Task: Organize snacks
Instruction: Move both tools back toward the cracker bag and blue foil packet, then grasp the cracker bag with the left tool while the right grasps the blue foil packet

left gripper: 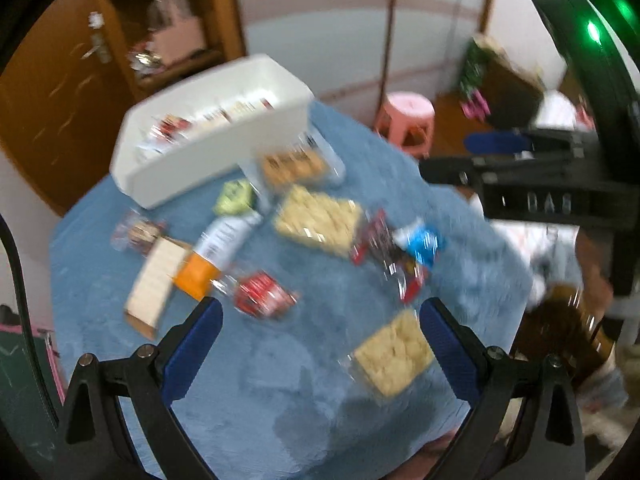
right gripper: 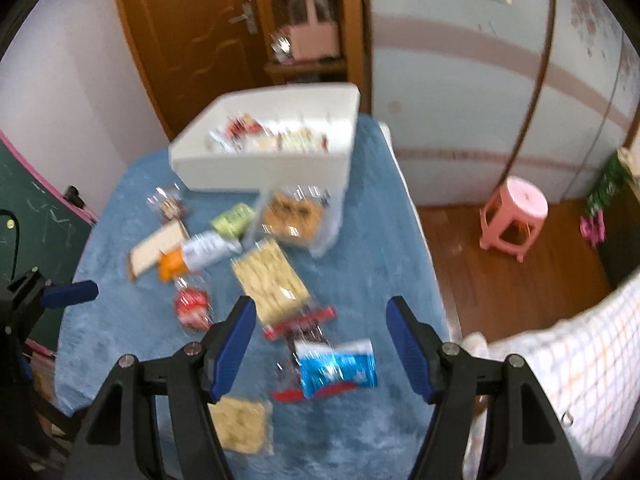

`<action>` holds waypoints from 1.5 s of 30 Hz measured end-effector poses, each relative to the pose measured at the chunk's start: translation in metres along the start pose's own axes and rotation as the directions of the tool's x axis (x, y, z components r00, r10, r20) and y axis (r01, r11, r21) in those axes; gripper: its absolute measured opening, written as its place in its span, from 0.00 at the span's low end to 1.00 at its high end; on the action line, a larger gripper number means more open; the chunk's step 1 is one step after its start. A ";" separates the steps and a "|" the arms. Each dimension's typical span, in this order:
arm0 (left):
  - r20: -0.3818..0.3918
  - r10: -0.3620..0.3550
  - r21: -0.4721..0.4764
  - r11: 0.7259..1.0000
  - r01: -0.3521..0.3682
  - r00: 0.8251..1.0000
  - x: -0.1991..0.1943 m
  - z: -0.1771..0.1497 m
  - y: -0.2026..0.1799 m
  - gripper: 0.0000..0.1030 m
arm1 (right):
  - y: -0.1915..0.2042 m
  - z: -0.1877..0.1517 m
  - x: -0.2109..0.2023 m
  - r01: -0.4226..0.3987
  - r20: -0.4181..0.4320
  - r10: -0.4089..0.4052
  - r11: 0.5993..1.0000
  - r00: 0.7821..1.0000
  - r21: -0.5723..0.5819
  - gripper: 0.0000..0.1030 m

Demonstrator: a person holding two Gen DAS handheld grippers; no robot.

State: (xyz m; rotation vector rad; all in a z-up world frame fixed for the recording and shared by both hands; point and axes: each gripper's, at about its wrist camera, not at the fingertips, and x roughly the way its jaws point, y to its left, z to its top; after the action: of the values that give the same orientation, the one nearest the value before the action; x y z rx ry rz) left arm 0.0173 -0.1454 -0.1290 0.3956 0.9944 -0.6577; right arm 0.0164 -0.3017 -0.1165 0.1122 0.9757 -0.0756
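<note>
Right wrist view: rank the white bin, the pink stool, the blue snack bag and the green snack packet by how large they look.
1. White bin, clearly largest.
2. Blue snack bag and pink stool look about alike; the bag lies nearer the camera, so I won't rank them.
3. Green snack packet, smallest.

Motion blur smears both views, so no print on the snack packets is legible. The packets inside the white bin (left gripper: 208,148) (right gripper: 264,160) run together into streaks and cannot be counted. The right gripper (left gripper: 500,156) is cut off by the left view's edge, its jaw state unclear there.
</note>
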 end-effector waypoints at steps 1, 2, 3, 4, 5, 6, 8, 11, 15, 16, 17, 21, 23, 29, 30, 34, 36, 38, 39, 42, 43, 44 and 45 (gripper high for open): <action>-0.028 -0.002 0.009 1.000 0.003 1.000 0.012 -0.005 -0.006 0.96 | -0.004 -0.009 0.007 0.001 -0.019 -0.001 1.000 1.000 0.010 0.66; -0.052 -0.006 0.013 1.000 0.006 0.999 0.021 -0.010 -0.009 0.96 | -0.007 -0.015 0.013 0.003 -0.033 -0.003 1.000 0.999 0.017 0.66; -0.074 -0.011 0.014 1.000 0.012 0.997 0.031 -0.013 -0.013 0.96 | -0.010 -0.021 0.019 0.005 -0.052 -0.004 1.000 0.999 0.025 0.66; -0.087 -0.015 0.013 1.000 0.016 0.996 0.036 -0.018 -0.015 0.96 | -0.013 -0.028 0.026 0.004 -0.072 -0.002 0.999 0.997 0.032 0.66; -0.106 -0.020 0.014 1.000 0.022 0.994 0.043 -0.021 -0.018 0.96 | -0.016 -0.036 0.035 0.001 -0.097 0.004 0.999 0.995 0.045 0.66; -0.131 -0.024 0.018 0.999 0.027 0.991 0.053 -0.025 -0.023 0.96 | -0.017 -0.041 0.040 -0.002 -0.109 0.008 0.999 0.994 0.053 0.66; -0.160 -0.025 0.031 0.999 0.030 0.987 0.066 -0.030 -0.030 0.96 | -0.021 -0.052 0.052 -0.010 -0.139 0.021 0.997 0.990 0.078 0.66; -0.206 -0.030 0.064 0.997 0.044 0.978 0.080 -0.037 -0.039 0.96 | -0.028 -0.062 0.066 -0.025 -0.165 0.045 0.993 0.985 0.119 0.66; -0.228 -0.057 0.087 0.993 0.078 0.972 0.087 -0.043 -0.049 0.96 | -0.041 -0.068 0.081 -0.056 -0.179 0.089 0.982 0.980 0.182 0.66; -0.232 -0.059 0.090 0.993 0.082 0.971 0.088 -0.043 -0.051 0.96 | -0.043 -0.067 0.083 -0.063 -0.179 0.099 0.979 0.979 0.194 0.66; -0.235 -0.061 0.091 0.992 0.084 0.970 0.090 -0.043 -0.052 0.96 | -0.045 -0.067 0.086 -0.069 -0.181 0.108 0.976 0.978 0.207 0.66; -0.266 -0.089 0.078 0.991 0.113 0.960 0.099 -0.044 -0.057 0.96 | -0.052 -0.065 0.093 -0.091 -0.175 0.136 0.966 0.975 0.242 0.67; -0.276 -0.103 0.071 0.989 0.127 0.956 0.102 -0.045 -0.056 0.96 | -0.051 -0.063 0.094 -0.085 -0.176 0.126 0.971 0.976 0.222 0.67; -0.309 -0.146 0.053 0.984 0.171 0.940 0.112 -0.045 -0.058 0.96 | -0.036 -0.066 0.094 -0.035 -0.186 0.054 0.994 0.981 0.106 0.62; -0.319 -0.153 0.056 0.982 0.180 0.935 0.114 -0.047 -0.060 0.96 | -0.036 -0.067 0.093 -0.036 -0.187 0.054 0.994 0.981 0.100 0.59; -0.341 -0.118 0.107 0.981 0.163 0.933 0.119 -0.053 -0.072 0.96 | -0.039 -0.071 0.089 -0.047 -0.189 0.066 0.993 0.980 0.105 0.52; -0.333 -0.103 0.127 0.980 0.152 0.937 0.120 -0.057 -0.077 0.94 | -0.042 -0.073 0.086 -0.056 -0.189 0.078 0.991 0.979 0.119 0.49; -0.323 -0.091 0.127 0.982 0.139 0.942 0.119 -0.057 -0.081 0.84 | -0.043 -0.075 0.084 -0.062 -0.190 0.086 0.990 0.978 0.127 0.47; -0.316 -0.090 0.121 0.984 0.134 0.945 0.118 -0.056 -0.079 0.79 | -0.043 -0.075 0.083 -0.069 -0.191 0.094 0.989 0.977 0.132 0.46; -0.306 -0.113 0.084 0.986 0.145 0.945 0.113 -0.051 -0.065 0.69 | -0.042 -0.077 0.077 -0.092 -0.189 0.119 0.985 0.975 0.144 0.43; -0.304 -0.123 0.069 0.986 0.151 0.945 0.112 -0.049 -0.061 0.68 | -0.041 -0.077 0.075 -0.095 -0.186 0.121 0.985 0.975 0.143 0.43; -0.301 -0.135 0.046 0.987 0.155 0.944 0.111 -0.049 -0.057 0.67 | -0.040 -0.077 0.072 -0.099 -0.182 0.124 0.985 0.975 0.142 0.43; -0.299 -0.137 0.037 0.987 0.155 0.944 0.109 -0.048 -0.054 0.67 | -0.038 -0.076 0.070 -0.104 -0.178 0.129 0.984 0.976 0.142 0.43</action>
State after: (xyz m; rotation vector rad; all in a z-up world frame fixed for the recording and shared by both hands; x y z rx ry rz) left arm -0.0083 -0.1923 -0.2483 0.4857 1.3006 -0.7783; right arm -0.0116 -0.3308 -0.2192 0.3023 1.1495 -0.0216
